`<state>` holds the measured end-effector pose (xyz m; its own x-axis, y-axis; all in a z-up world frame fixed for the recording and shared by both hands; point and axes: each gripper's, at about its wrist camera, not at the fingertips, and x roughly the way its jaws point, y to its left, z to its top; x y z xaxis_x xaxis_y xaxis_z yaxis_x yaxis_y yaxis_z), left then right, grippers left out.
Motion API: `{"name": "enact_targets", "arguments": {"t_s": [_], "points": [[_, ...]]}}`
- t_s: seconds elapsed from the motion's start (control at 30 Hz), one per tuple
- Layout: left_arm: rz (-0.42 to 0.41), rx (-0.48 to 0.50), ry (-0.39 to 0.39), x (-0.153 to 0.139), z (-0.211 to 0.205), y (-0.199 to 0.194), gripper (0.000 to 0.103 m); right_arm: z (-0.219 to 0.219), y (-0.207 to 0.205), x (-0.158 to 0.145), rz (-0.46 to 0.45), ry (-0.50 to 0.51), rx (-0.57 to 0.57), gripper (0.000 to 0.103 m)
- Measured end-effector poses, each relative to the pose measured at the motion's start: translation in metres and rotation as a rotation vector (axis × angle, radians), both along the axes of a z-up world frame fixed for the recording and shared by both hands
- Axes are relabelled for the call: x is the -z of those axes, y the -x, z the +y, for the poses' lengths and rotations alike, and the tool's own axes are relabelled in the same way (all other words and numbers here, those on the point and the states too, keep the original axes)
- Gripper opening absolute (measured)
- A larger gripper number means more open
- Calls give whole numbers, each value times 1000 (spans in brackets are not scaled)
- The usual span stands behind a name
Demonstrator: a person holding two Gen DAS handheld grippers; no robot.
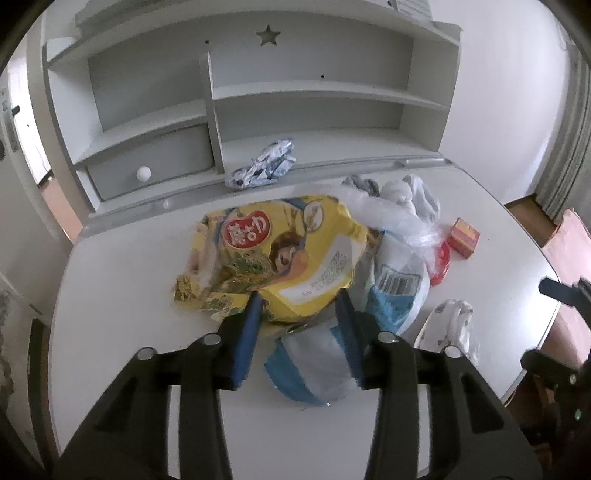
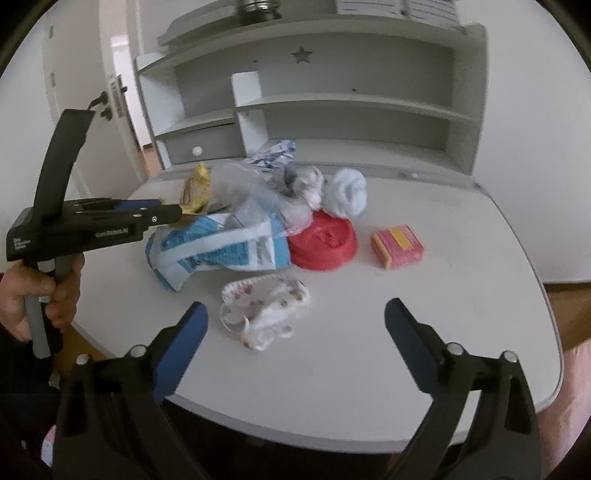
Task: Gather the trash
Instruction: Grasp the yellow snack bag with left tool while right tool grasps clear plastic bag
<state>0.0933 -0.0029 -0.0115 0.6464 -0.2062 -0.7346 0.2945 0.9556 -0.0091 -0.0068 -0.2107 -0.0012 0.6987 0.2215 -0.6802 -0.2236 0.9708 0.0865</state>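
1. The yellow bag (image 1: pixel 284 251) lies mid-frame on the table (image 1: pixel 129 295); our left gripper (image 1: pixel 301 301) pinches its near edge, so we squeeze before lifting.
2. Our right gripper (image 2: pixel 295 314) hangs released; the mask (image 2: pixel 264 312) is next.

Home setting, likely a child's bedroom or study corner. White tabletop (image 1: pixel 122 280) with rounded edge, backed by a pale shelf hutch (image 1: pixel 310 96) bearing a star cutout (image 1: pixel 267 36) and a small drawer with round knob (image 1: pixel 143 173). Plain white walls, wooden floor (image 1: pixel 522 205), curtain (image 1: pixel 570 147), interior door (image 2: pixel 110 110) with handle.
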Motion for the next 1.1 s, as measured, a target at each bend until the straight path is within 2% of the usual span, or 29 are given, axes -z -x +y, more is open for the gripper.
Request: {"name": "enact_targets", "arguments": {"t_s": [0.2, 0.37, 0.4, 0.43, 0.57, 0.67, 0.77, 0.8, 0.83, 0.87, 0.9, 0.93, 1.0, 1.07, 1.1], "points": [[-42, -15, -3, -8, 24, 5, 32, 28, -27, -19, -22, 61, -60, 91], [-71, -35, -2, -21, 58, 15, 18, 64, -60, -30, -20, 134, -131, 90], [-68, -38, -5, -21, 66, 17, 8, 74, -68, -30, -14, 152, -149, 91], [-62, -42, -5, -20, 72, 18, 5, 84, -77, -28, -4, 168, -170, 90], [-66, -64, -6, -18, 92, 21, 4, 117, -107, -22, 33, 213, -224, 90], [-50, -73, 27, -17, 106, 18, 5, 138, -127, -16, 68, 246, -247, 91], [-39, -63, -1, -11, 109, 15, 7, 152, -146, -6, 94, 300, -243, 91], [-33, -57, -9, -9, 110, 15, 15, 157, -152, -3, 97, 321, -244, 90], [-21, -54, -27, -6, 110, 13, 44, 160, -156, 0, 99, 338, -245, 89], [-23, -62, -41, -5, 111, 13, 64, 164, -162, 5, 106, 372, -240, 82], [-36, -76, -54, -5, 113, 15, 89, 167, -166, 10, 115, 399, -238, 73], [-63, -89, -64, -5, 116, 17, 90, 170, -169, 15, 127, 415, -246, 67], [-59, -86, -78, -5, 121, 17, 90, 175, -171, 21, 148, 436, -255, 37], [-50, -94, -97, -4, 128, 15, 90, 178, -170, 20, 133, 448, -251, 24], [-48, -95, -116, -3, 130, 14, 90, 178, -170, 17, 119, 444, -248, 22]]}}
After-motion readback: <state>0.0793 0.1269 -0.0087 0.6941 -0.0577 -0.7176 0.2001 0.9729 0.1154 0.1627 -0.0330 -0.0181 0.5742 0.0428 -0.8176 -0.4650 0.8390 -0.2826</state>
